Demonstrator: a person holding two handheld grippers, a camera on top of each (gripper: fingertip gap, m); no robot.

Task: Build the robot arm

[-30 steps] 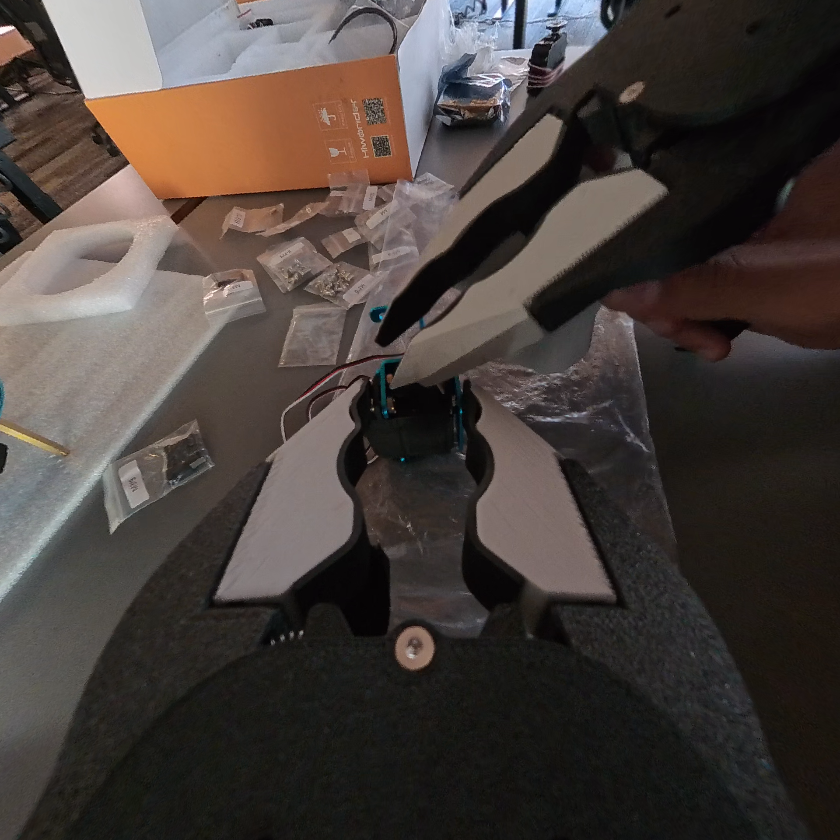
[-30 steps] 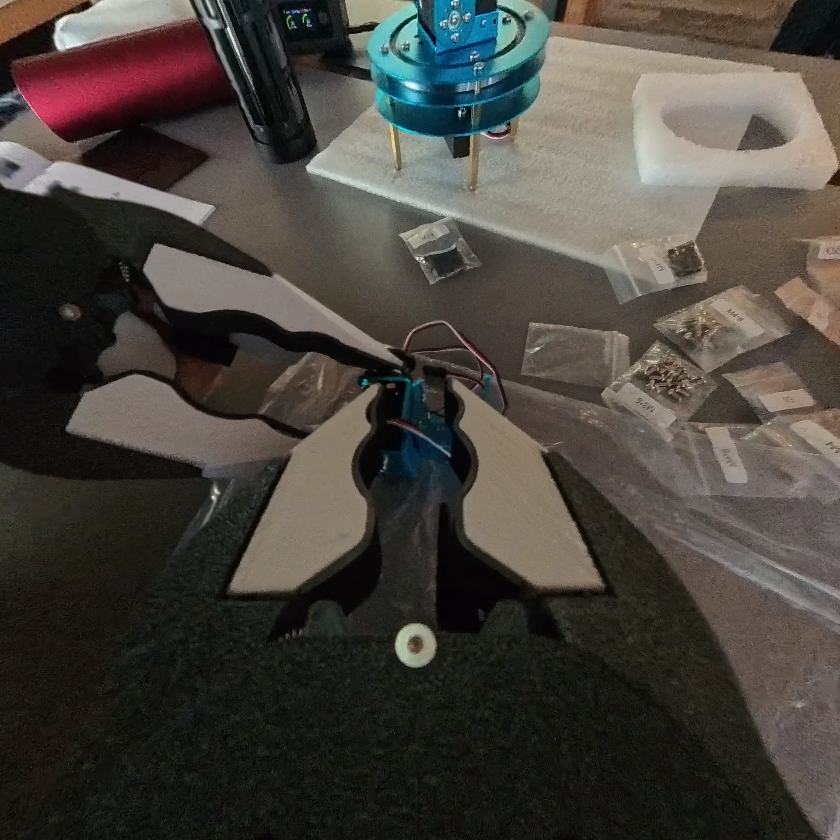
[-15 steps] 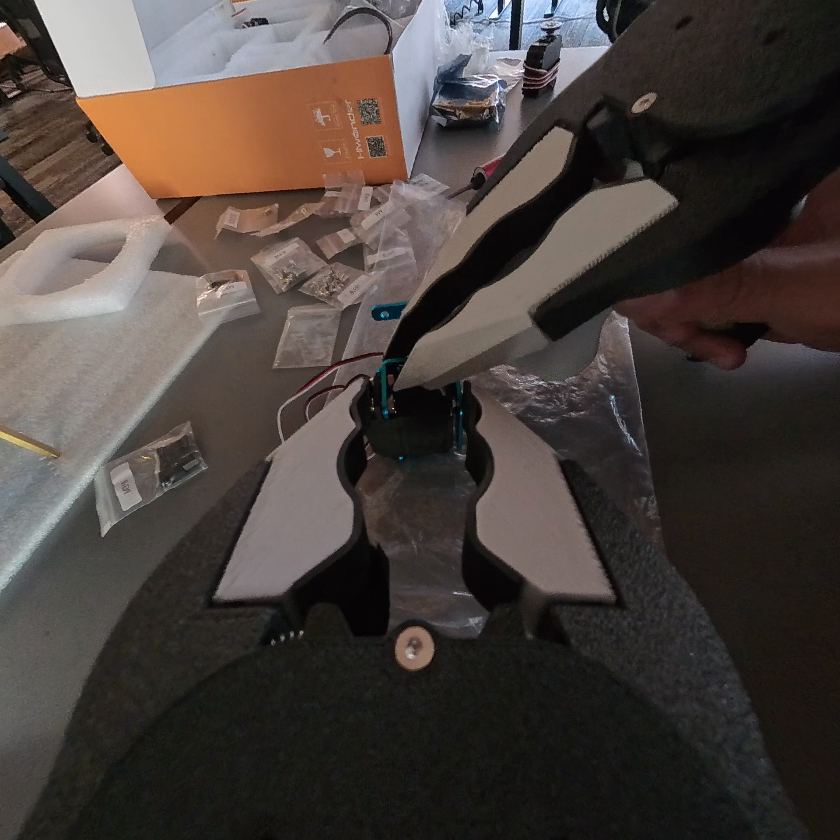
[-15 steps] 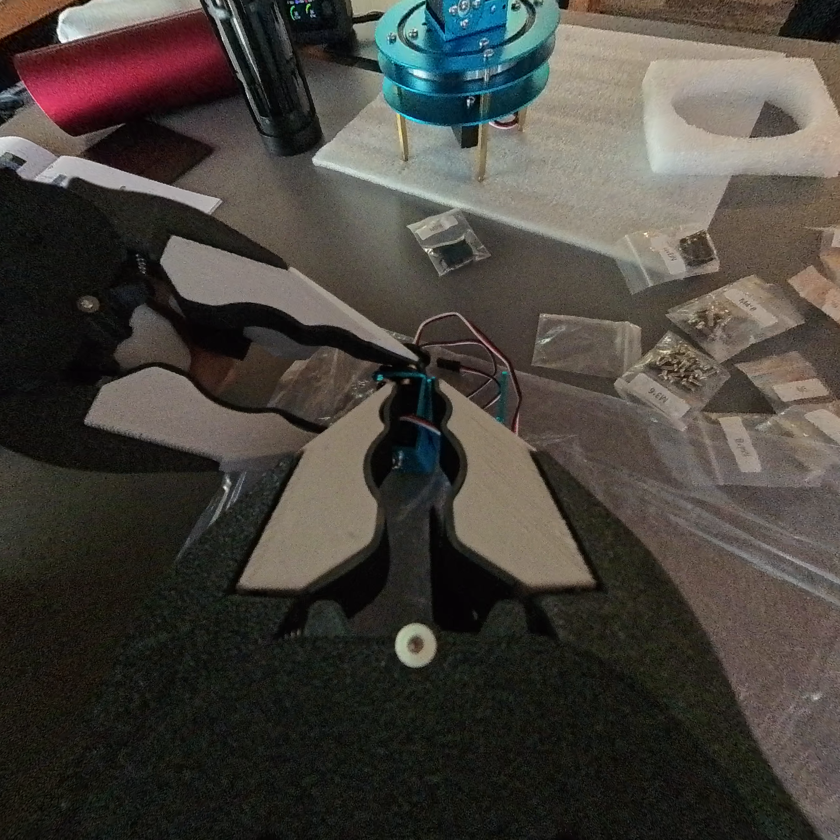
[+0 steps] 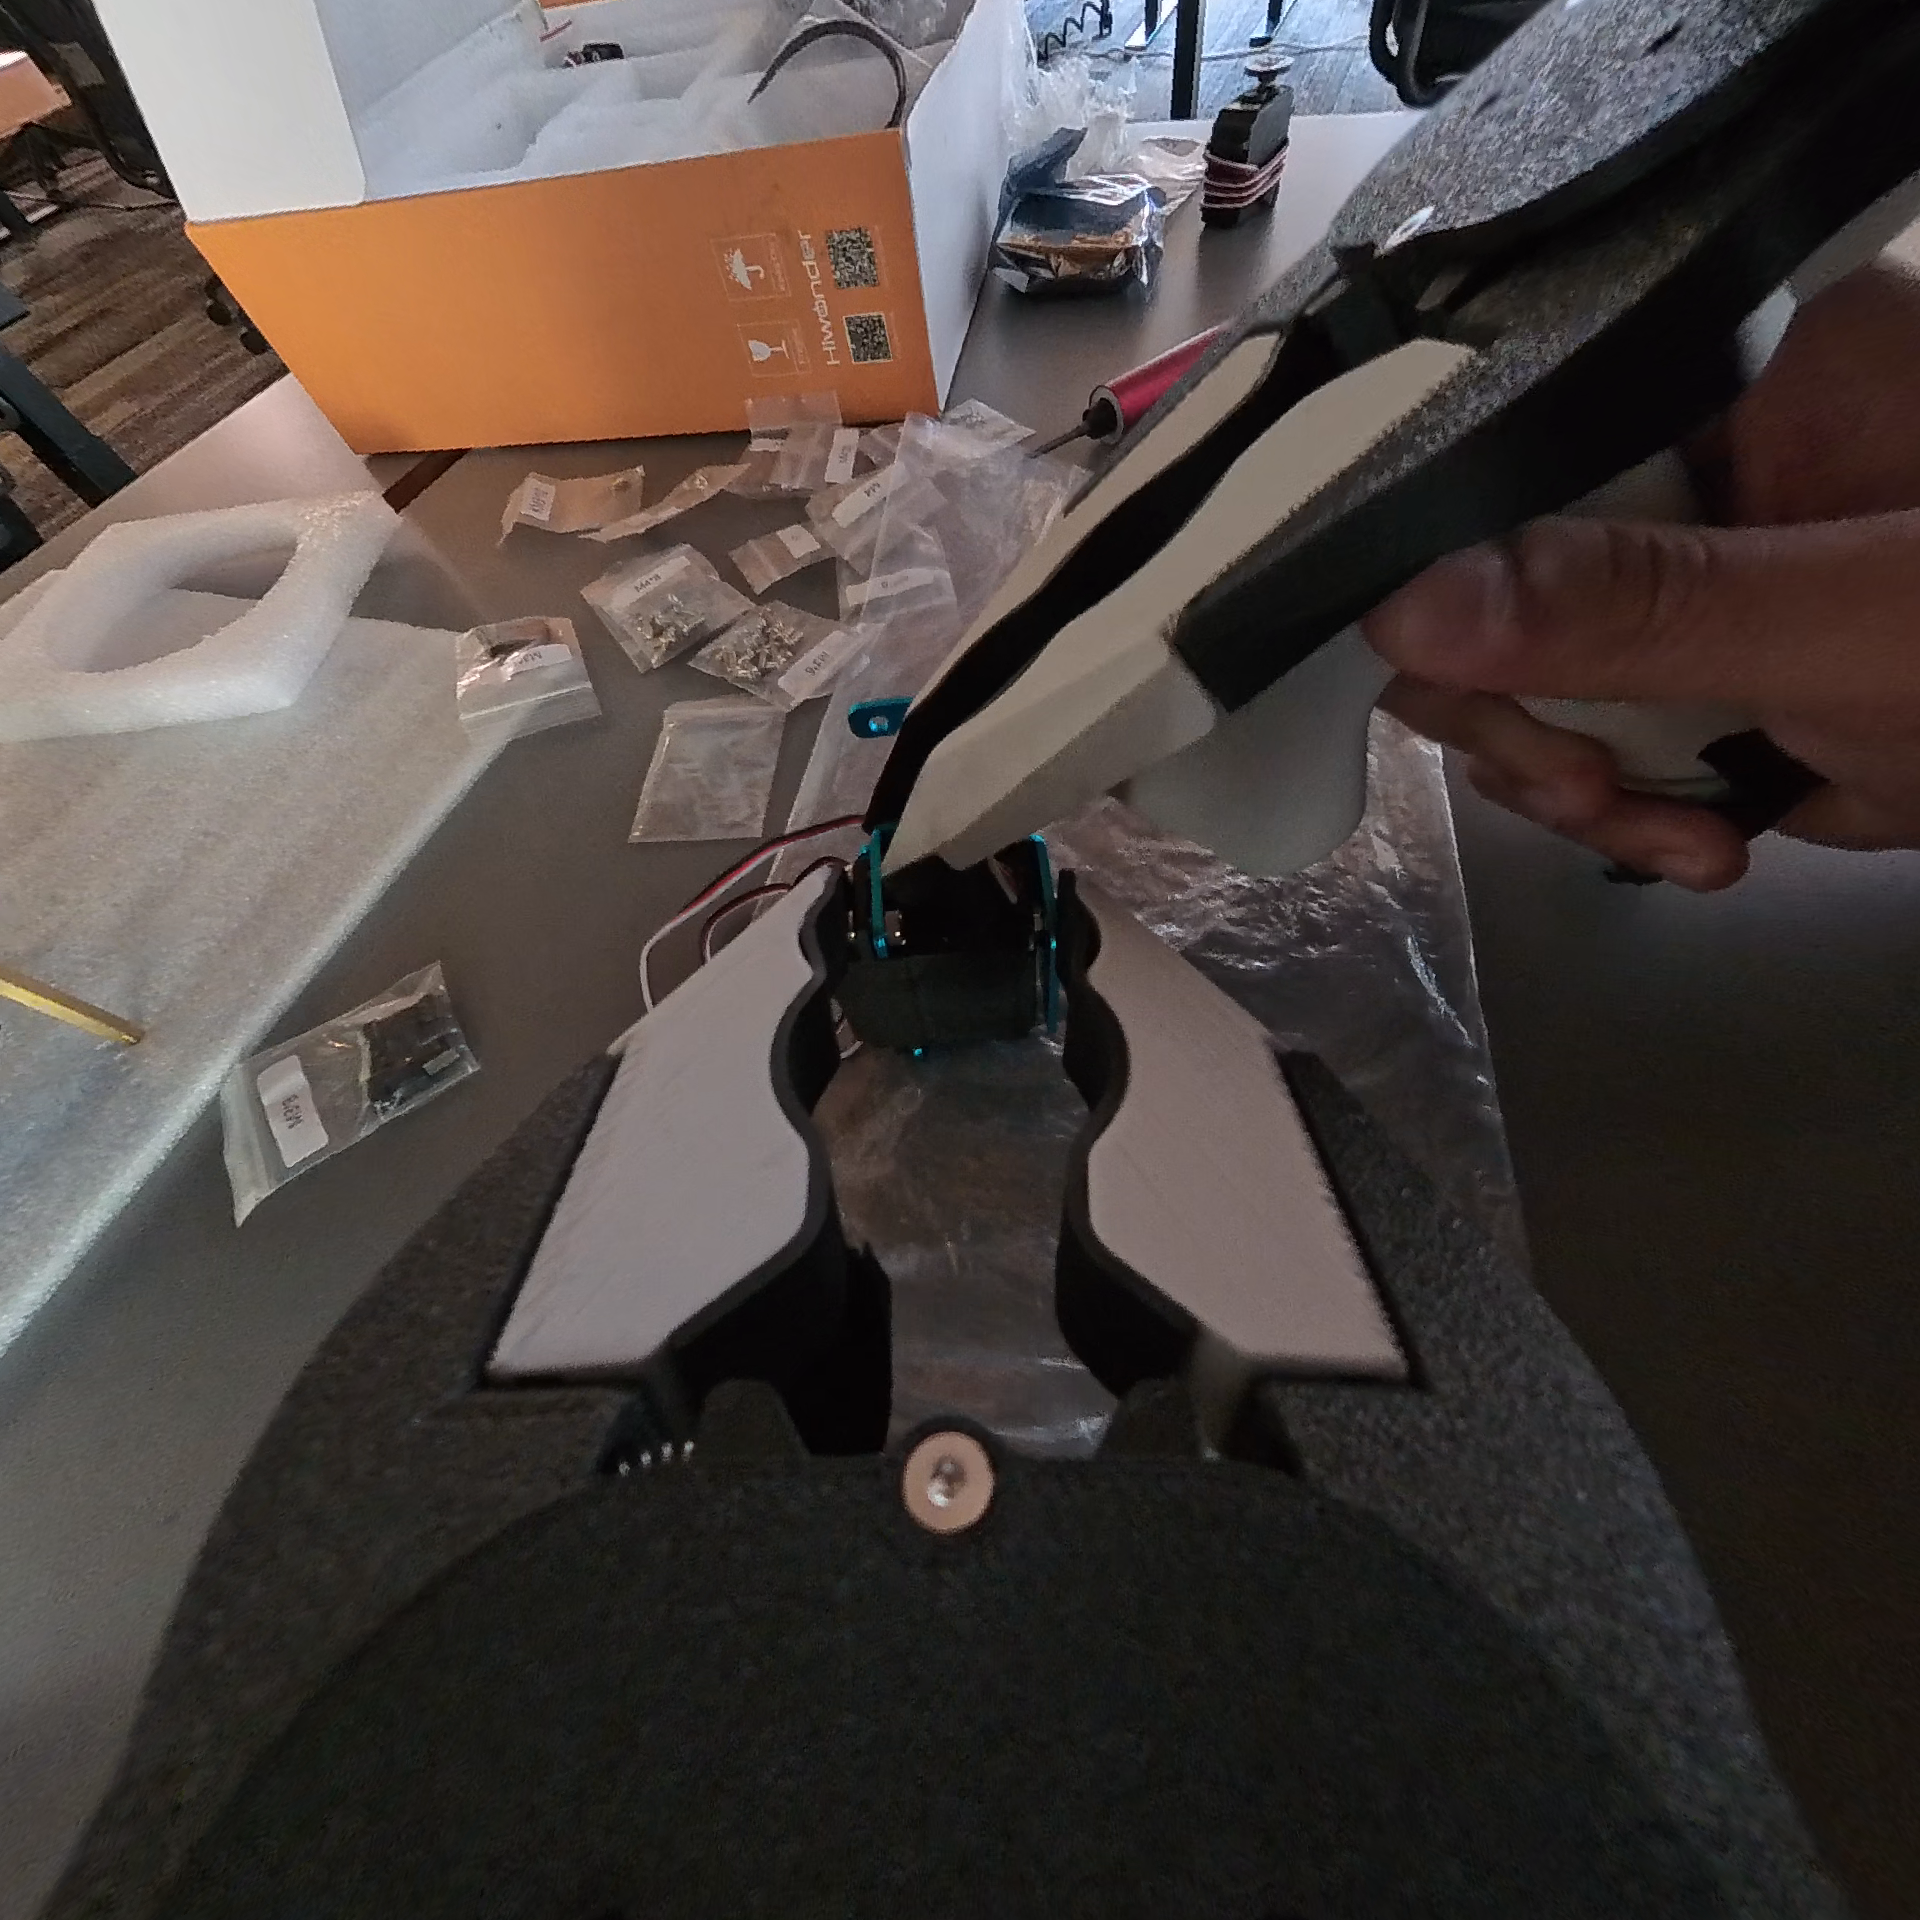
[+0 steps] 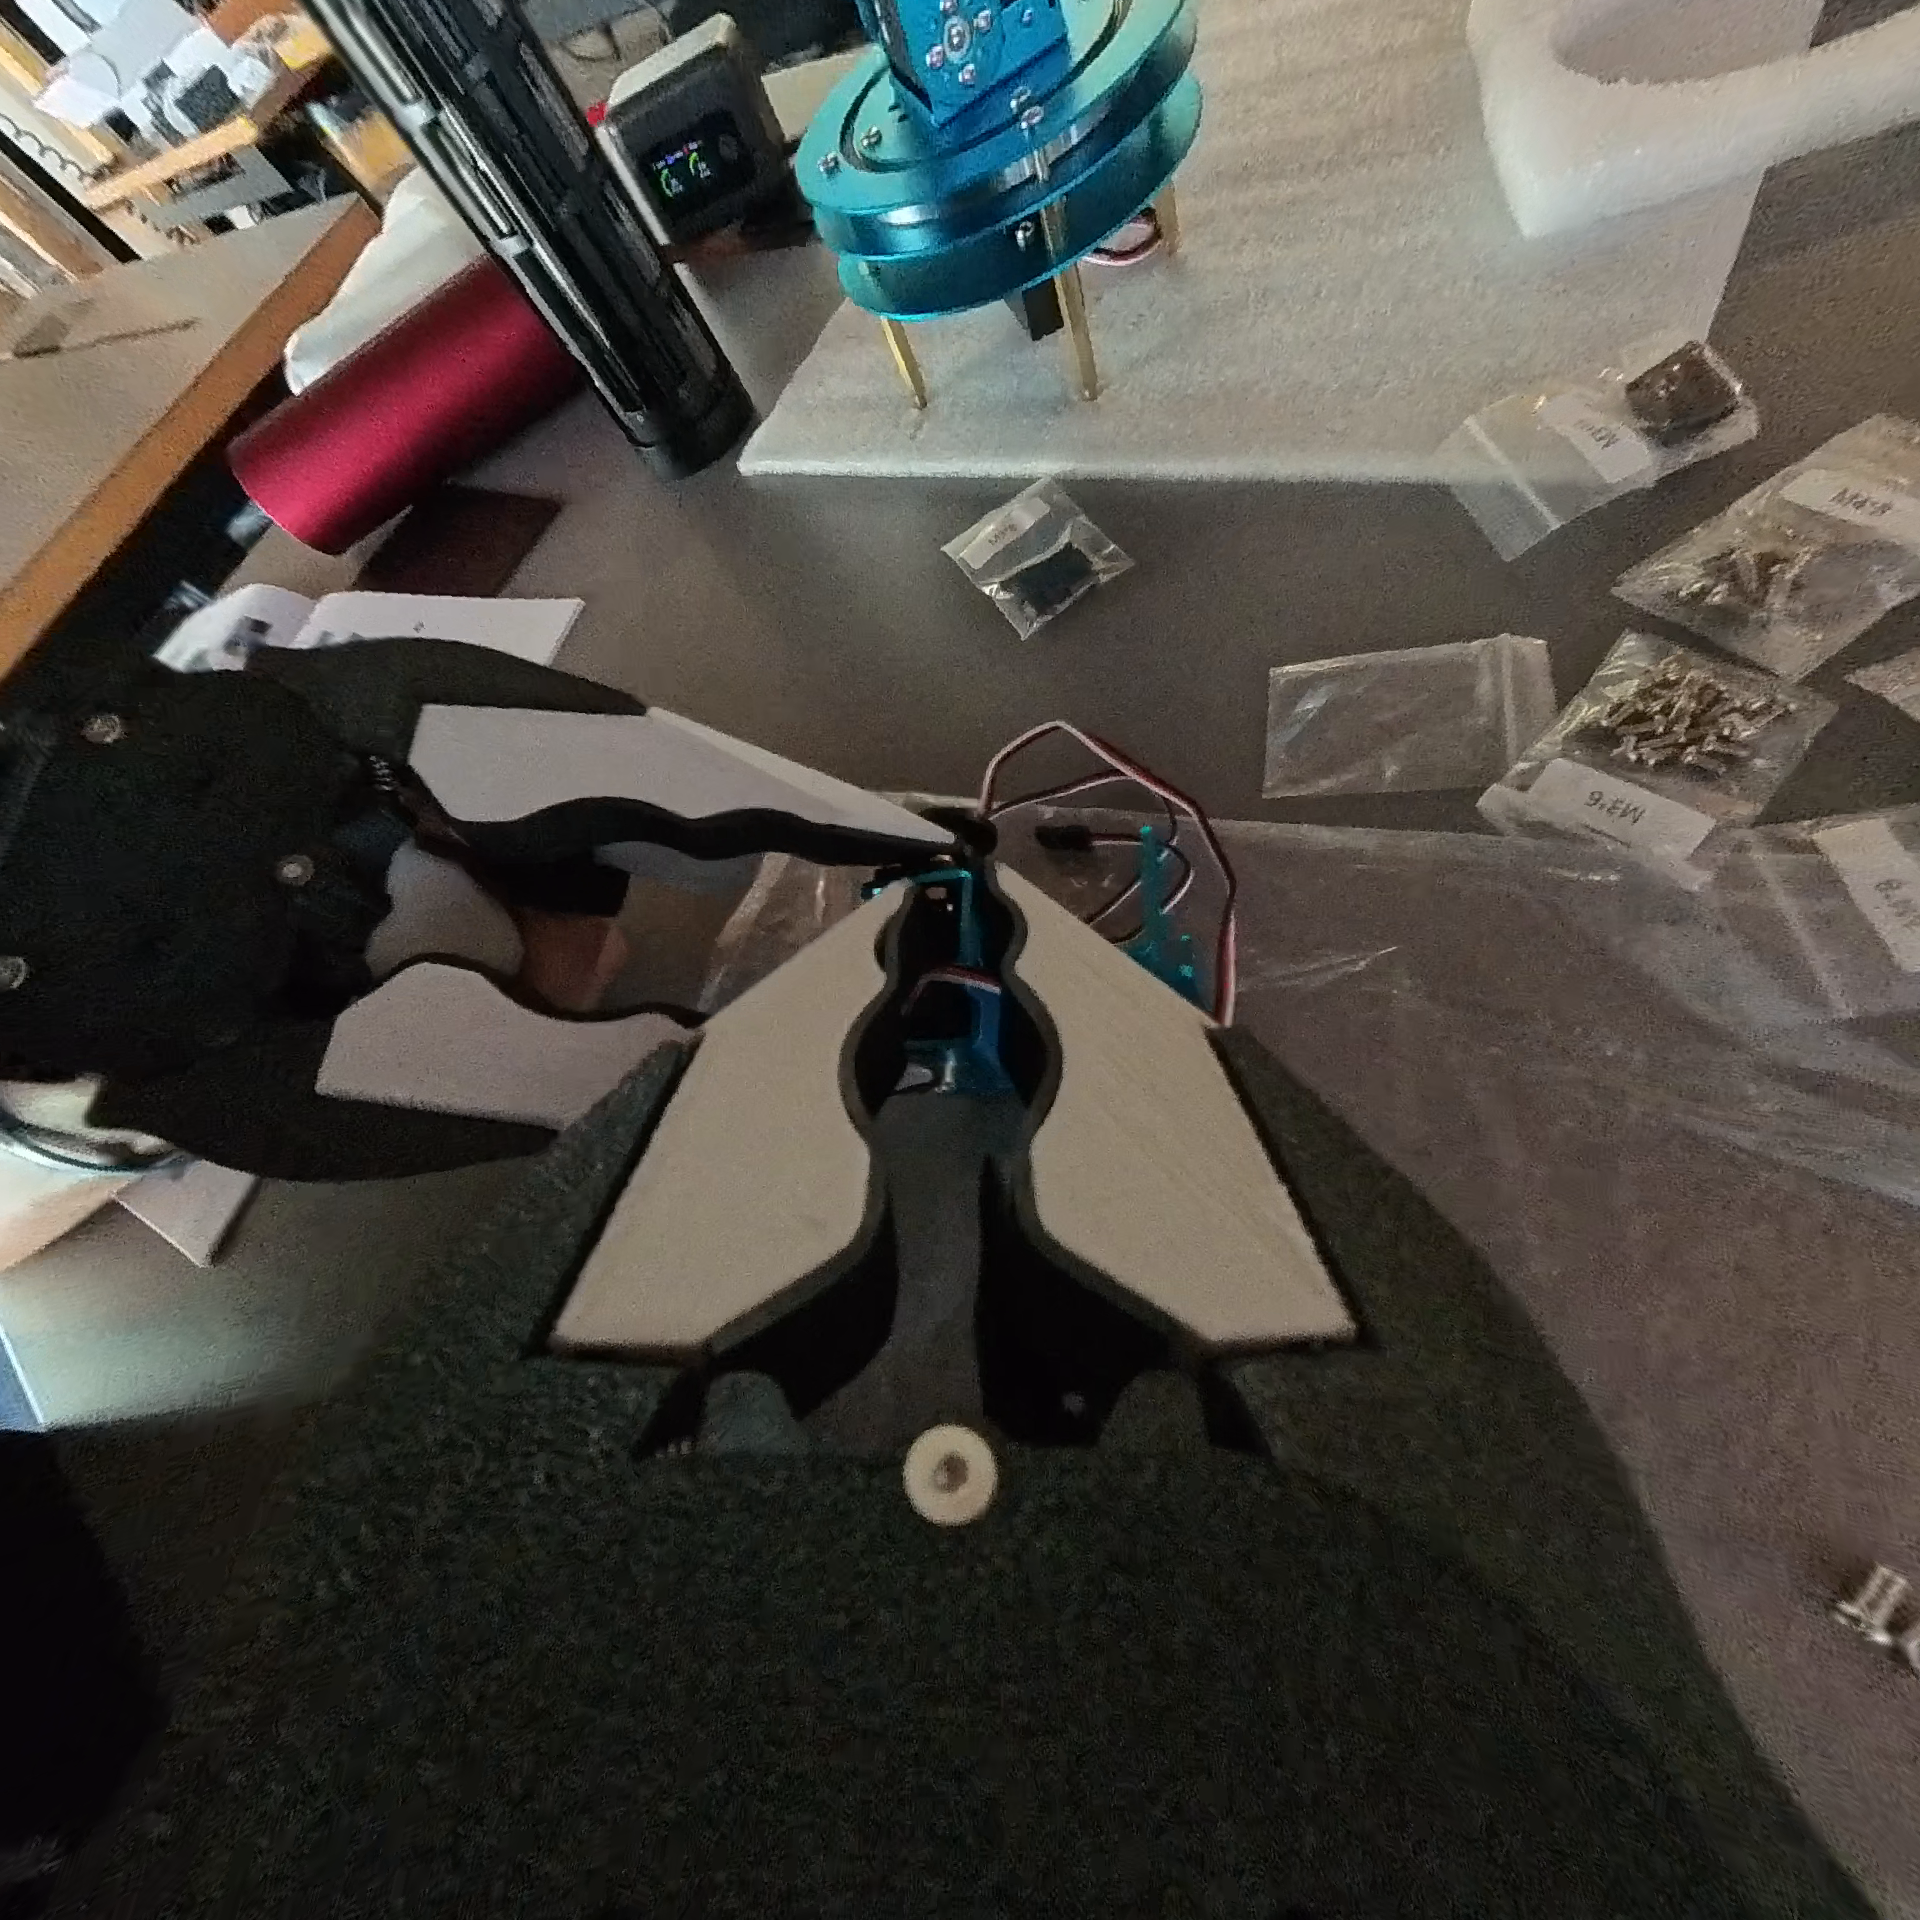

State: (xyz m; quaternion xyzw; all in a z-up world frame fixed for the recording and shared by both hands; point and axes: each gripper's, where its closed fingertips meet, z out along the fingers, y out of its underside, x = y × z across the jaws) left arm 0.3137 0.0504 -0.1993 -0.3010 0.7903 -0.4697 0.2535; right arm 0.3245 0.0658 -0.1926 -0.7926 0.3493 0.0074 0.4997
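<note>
A black servo (image 5: 940,1003) in a blue metal bracket (image 5: 878,894) sits above a clear plastic bag (image 5: 1299,935) on the grey table. My left gripper (image 5: 945,904) is shut on the servo body from both sides. My right gripper (image 5: 896,831) comes down from the upper right, its tips pinched on the bracket's upper edge. In the right wrist view my right gripper (image 6: 951,883) is shut on the blue bracket (image 6: 971,997), and a left gripper finger (image 6: 675,769) reaches in from the left. The servo's red, white and black wires (image 6: 1101,748) loop behind. A loose blue bracket piece (image 6: 1164,920) lies beside them.
An orange and white box (image 5: 582,312) stands at the back. Several small bags of screws (image 5: 748,644), a white foam ring (image 5: 177,603) and a red screwdriver (image 5: 1153,390) lie nearby. A blue round base on brass legs (image 6: 997,197), a black cylinder (image 6: 582,208) and a red cylinder (image 6: 405,416) stand beyond. Less than 4 cm separates the two grippers' tips.
My right gripper's fingers have closed tighter on the blue bracket and it has tilted and shifted. My left gripper keeps its hold on the servo.
</note>
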